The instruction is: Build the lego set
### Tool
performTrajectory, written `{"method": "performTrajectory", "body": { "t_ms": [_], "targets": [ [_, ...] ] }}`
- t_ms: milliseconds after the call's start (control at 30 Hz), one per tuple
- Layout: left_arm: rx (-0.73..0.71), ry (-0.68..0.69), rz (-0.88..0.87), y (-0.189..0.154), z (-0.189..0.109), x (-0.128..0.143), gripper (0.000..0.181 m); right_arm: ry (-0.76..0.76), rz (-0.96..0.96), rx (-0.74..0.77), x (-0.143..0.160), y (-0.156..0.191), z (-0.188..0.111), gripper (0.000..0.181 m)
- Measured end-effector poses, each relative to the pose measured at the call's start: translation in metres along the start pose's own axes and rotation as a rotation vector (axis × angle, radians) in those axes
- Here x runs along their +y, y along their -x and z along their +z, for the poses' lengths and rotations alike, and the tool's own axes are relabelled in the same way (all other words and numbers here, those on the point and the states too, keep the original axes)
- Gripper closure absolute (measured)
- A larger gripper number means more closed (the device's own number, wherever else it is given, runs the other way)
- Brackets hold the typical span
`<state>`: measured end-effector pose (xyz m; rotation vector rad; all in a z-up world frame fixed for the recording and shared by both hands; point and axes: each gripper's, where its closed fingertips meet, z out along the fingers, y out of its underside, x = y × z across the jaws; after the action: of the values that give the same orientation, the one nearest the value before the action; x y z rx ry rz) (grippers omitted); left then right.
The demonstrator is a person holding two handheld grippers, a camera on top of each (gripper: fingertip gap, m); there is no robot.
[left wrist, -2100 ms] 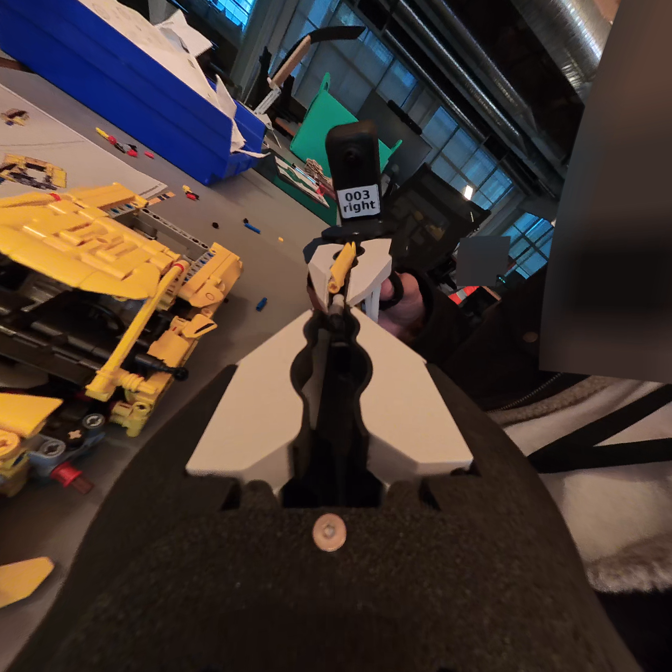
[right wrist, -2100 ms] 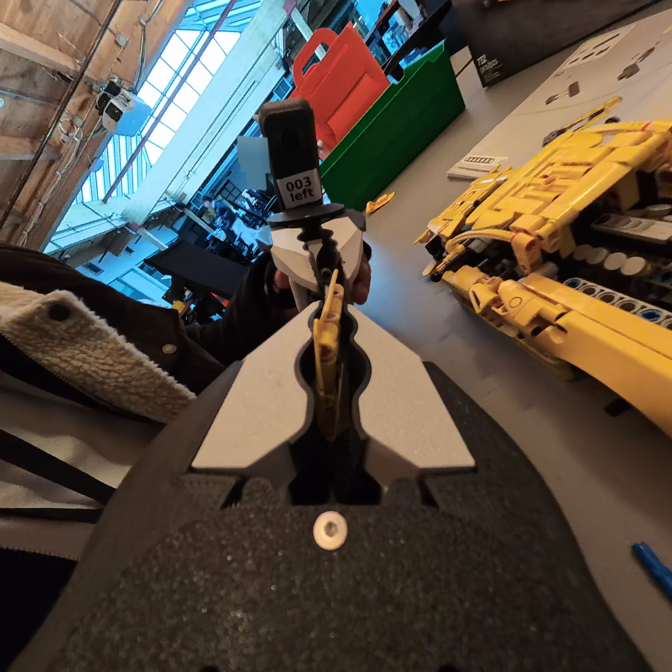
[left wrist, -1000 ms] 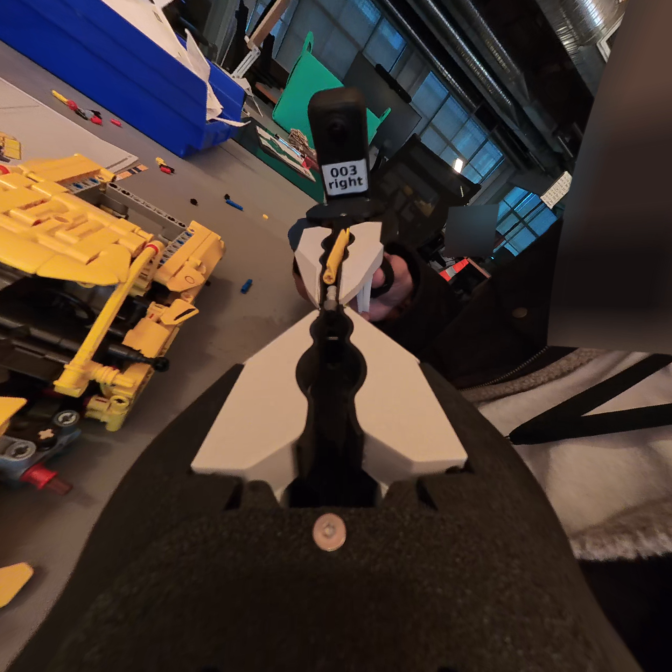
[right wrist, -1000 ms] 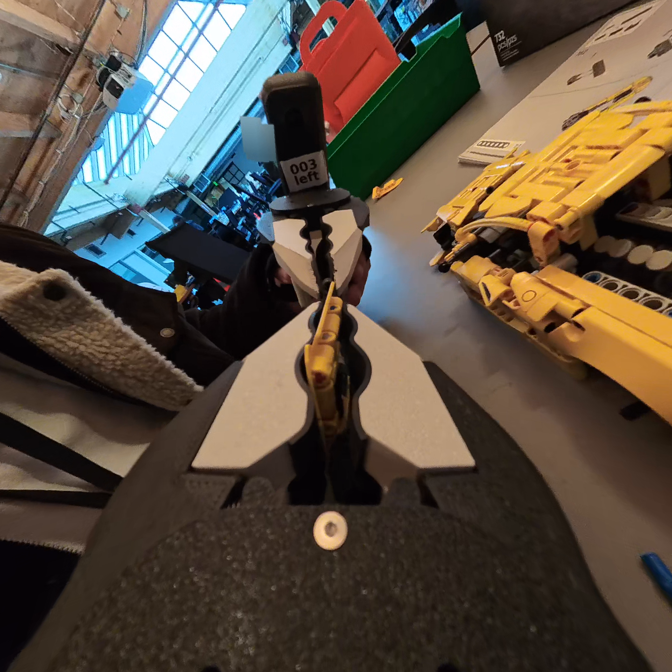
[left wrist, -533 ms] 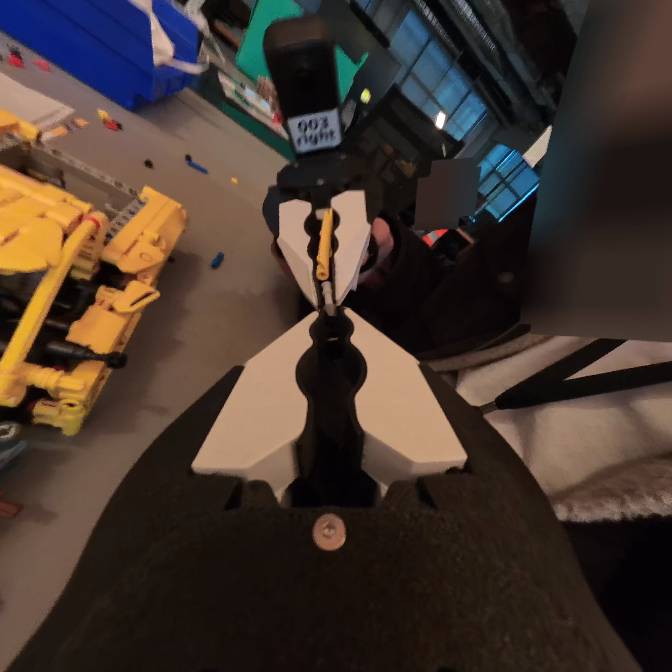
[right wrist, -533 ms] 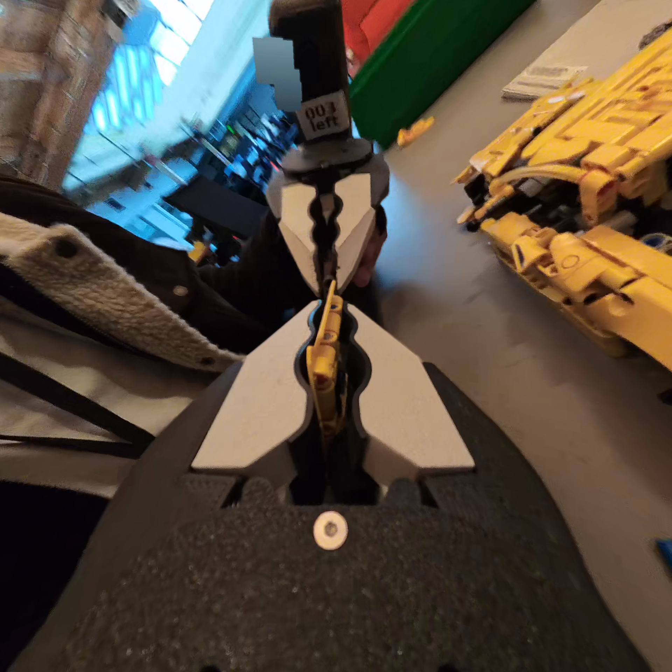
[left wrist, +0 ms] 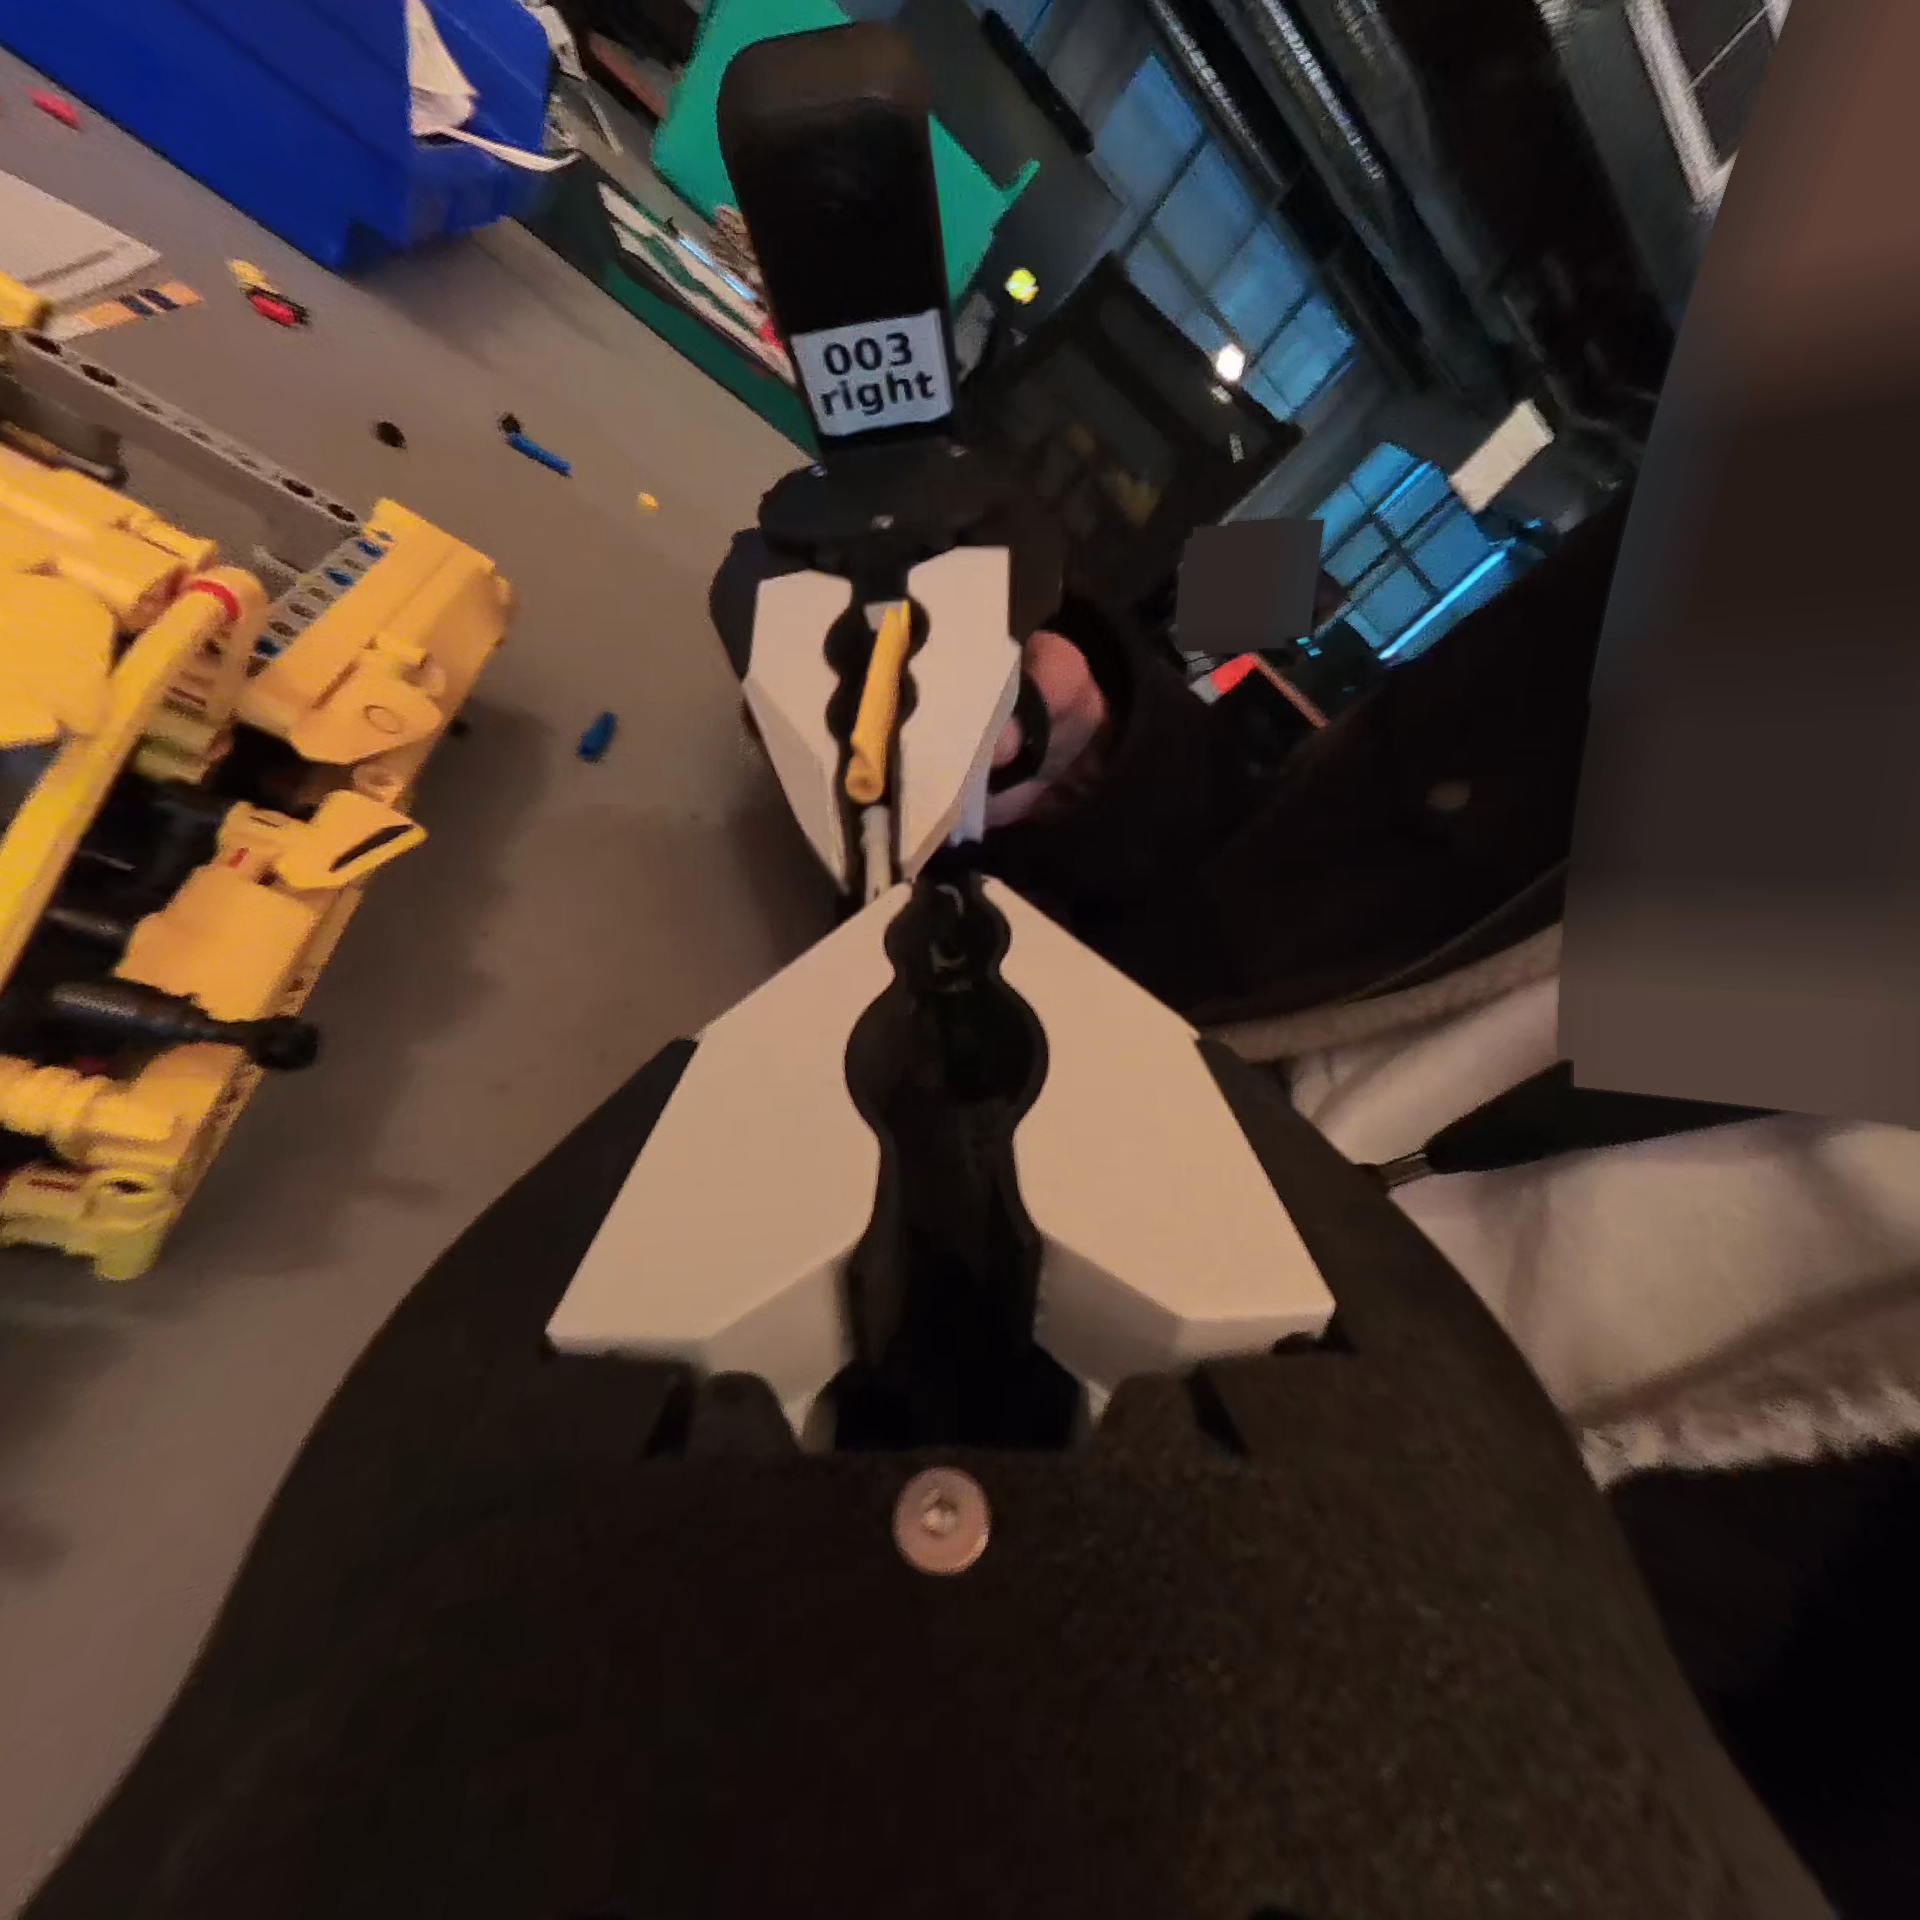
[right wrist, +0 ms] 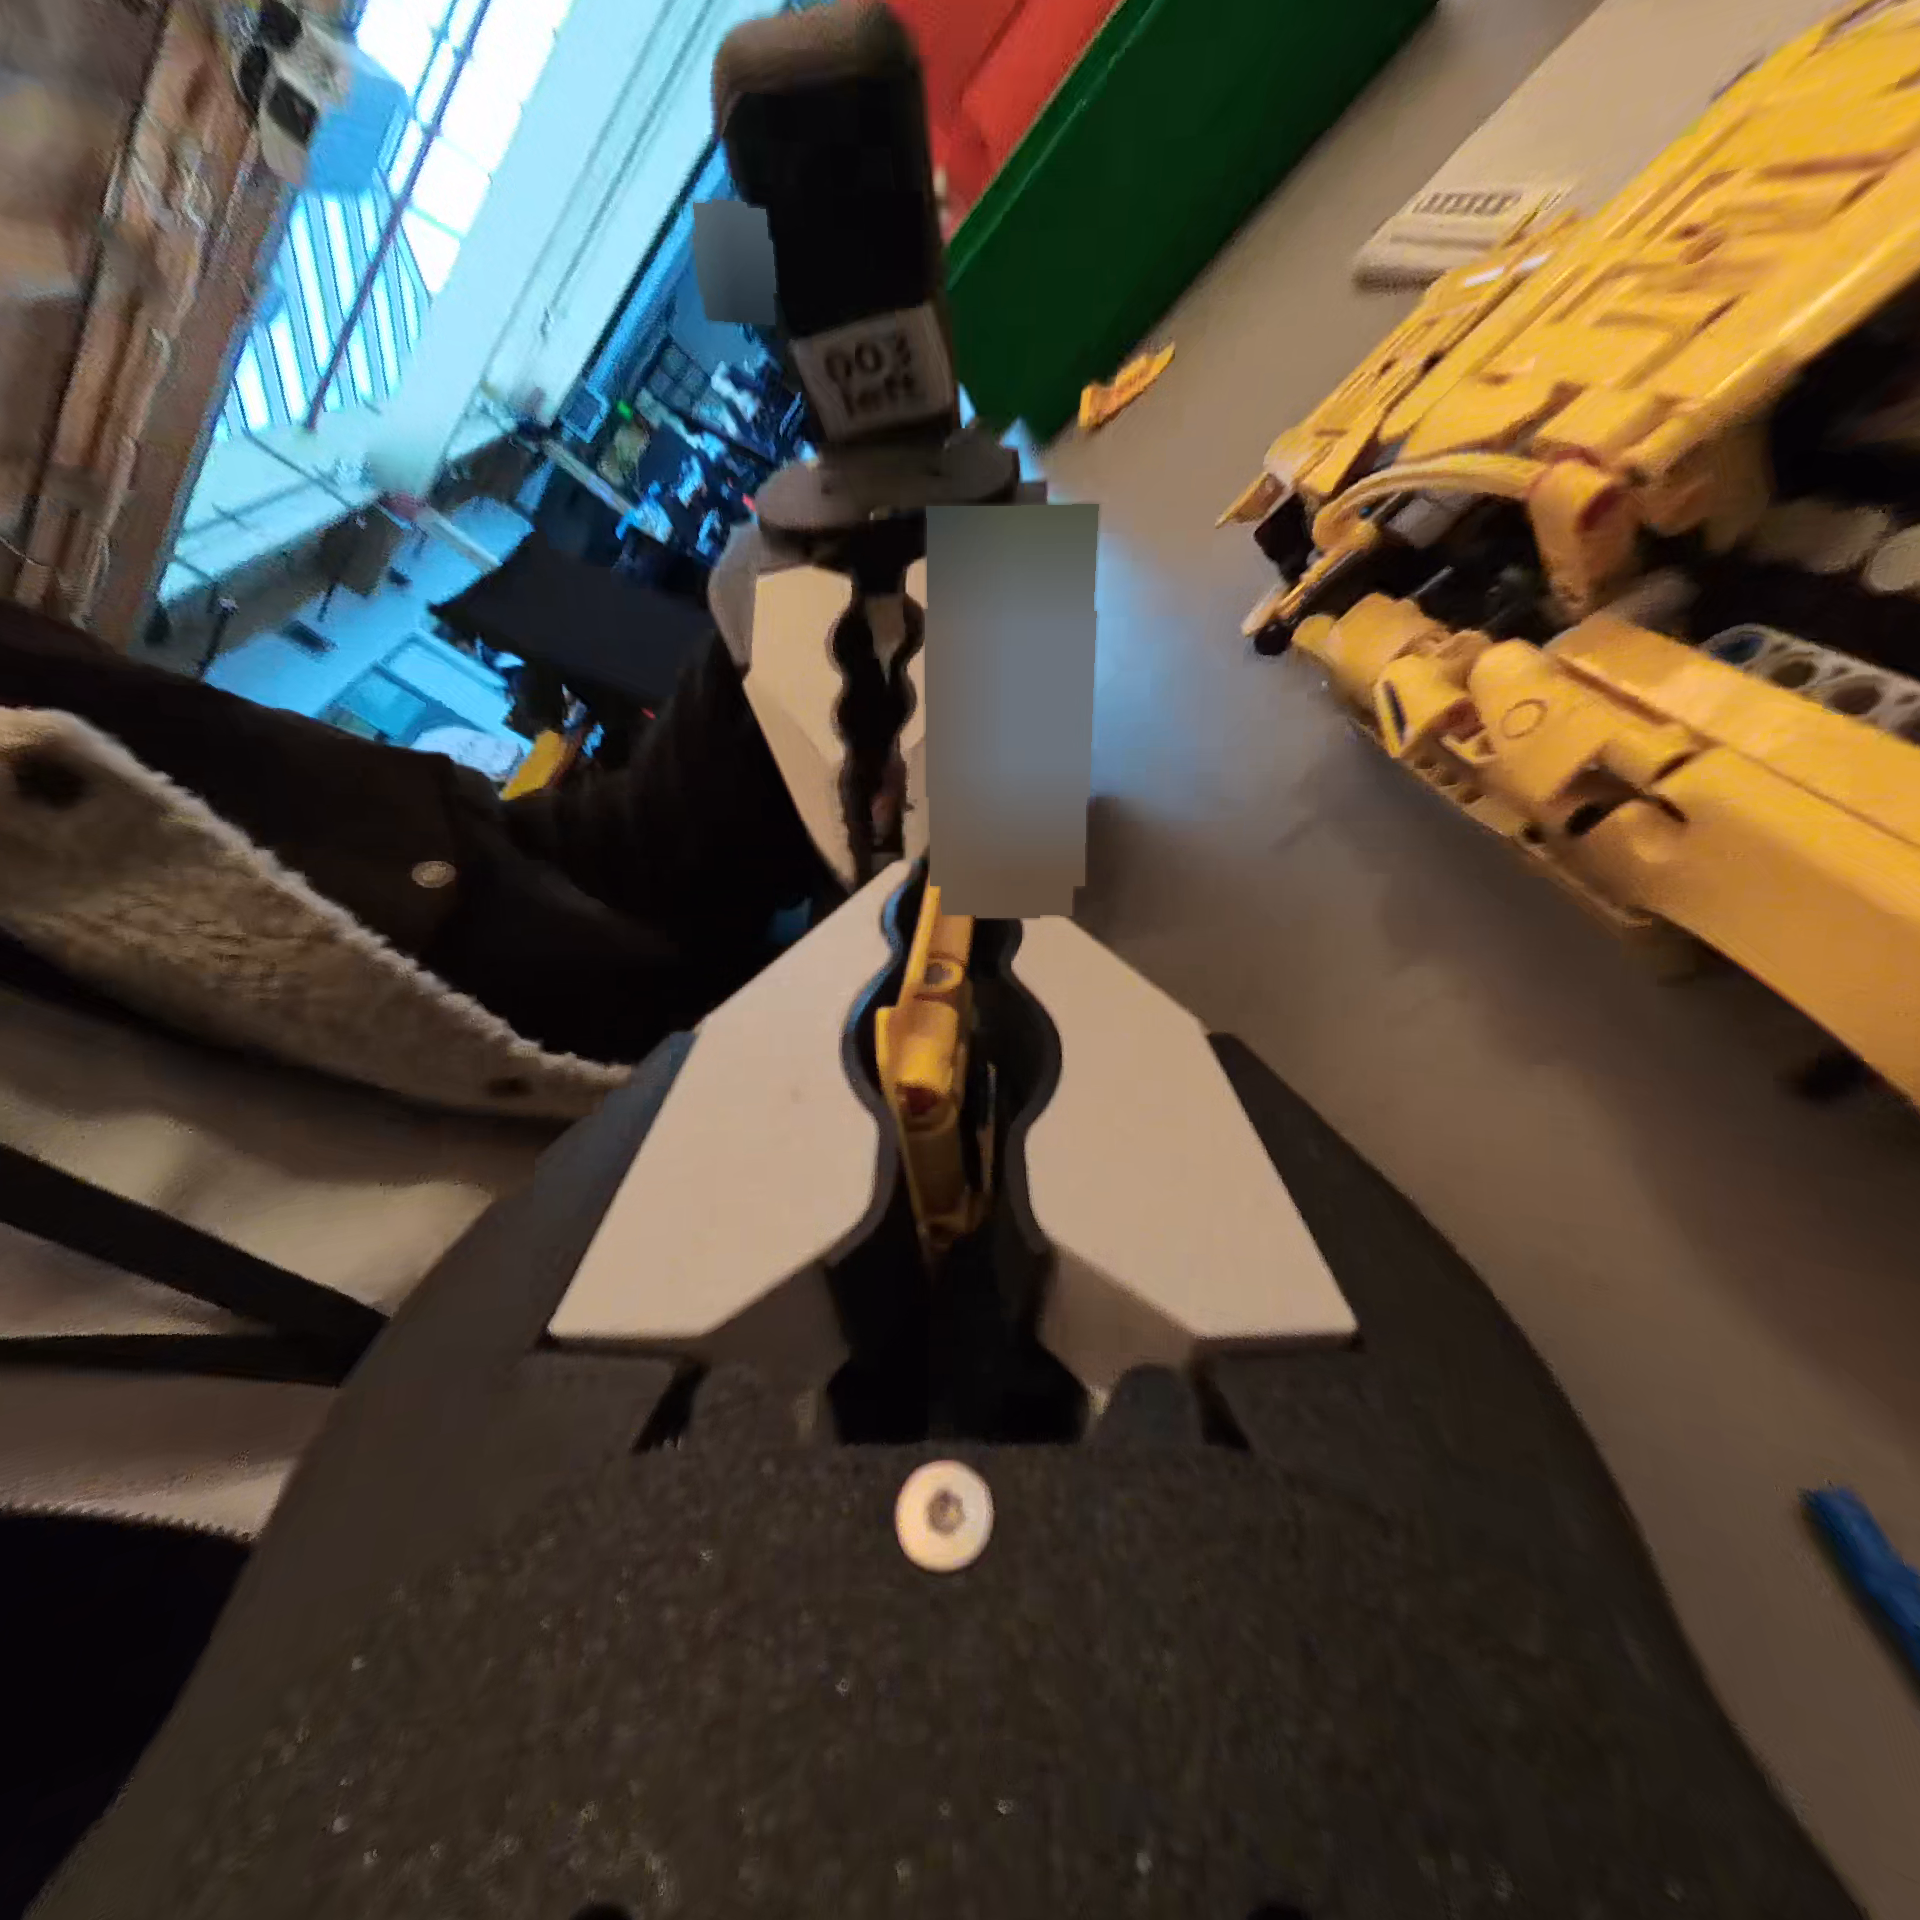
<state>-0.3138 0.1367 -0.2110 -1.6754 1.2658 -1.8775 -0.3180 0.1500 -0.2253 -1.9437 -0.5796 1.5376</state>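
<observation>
Grey surface [left wrist: 582, 935] carries a big yellow lego model [left wrist: 208, 810] at the left of the left wrist view, with loose blue pins [left wrist: 595, 736] and a blue bin [left wrist: 260, 114] beyond. Above it, the two hand-held grippers meet tip to tip. The right hand-held gripper [right wrist: 948, 914] is closed on a yellow lego piece [right wrist: 930, 1081], whose pale end reaches the other's tips. The left hand-held gripper [left wrist: 940, 904] has its jaws nearly together on something dark; what it is I cannot tell.
</observation>
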Motion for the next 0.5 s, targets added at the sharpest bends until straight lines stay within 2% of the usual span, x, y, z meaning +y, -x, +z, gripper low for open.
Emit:
{"method": "performTrajectory", "body": {
  "t_ms": [100, 267, 367, 433, 500],
  "targets": [
    [-0.015, -0.064, -0.032, 0.005, -0.007, -0.009, 0.177, 0.049, -0.004, 0.0, 0.007, 0.0, 0.007, 0.173],
    [-0.024, -0.09, -0.1, 0.014, -0.01, -0.013, 0.177, -0.016, 0.06, -0.012, -0.003, -0.005, 0.001, 0.173],
    [-0.136, -0.071, -0.064, 0.028, -0.013, -0.013, 0.176, -0.065, 0.075, 0.006, -0.011, -0.011, -0.004, 0.173],
    [-0.246, -0.042, 0.05, 0.035, -0.015, -0.013, 0.176, -0.126, 0.077, 0.022, -0.02, -0.014, -0.011, 0.173],
    [-0.439, 0.043, 0.221, 0.052, -0.019, -0.007, 0.176, -0.18, 0.055, 0.109, -0.027, -0.025, -0.021, 0.173]
  ]
}}
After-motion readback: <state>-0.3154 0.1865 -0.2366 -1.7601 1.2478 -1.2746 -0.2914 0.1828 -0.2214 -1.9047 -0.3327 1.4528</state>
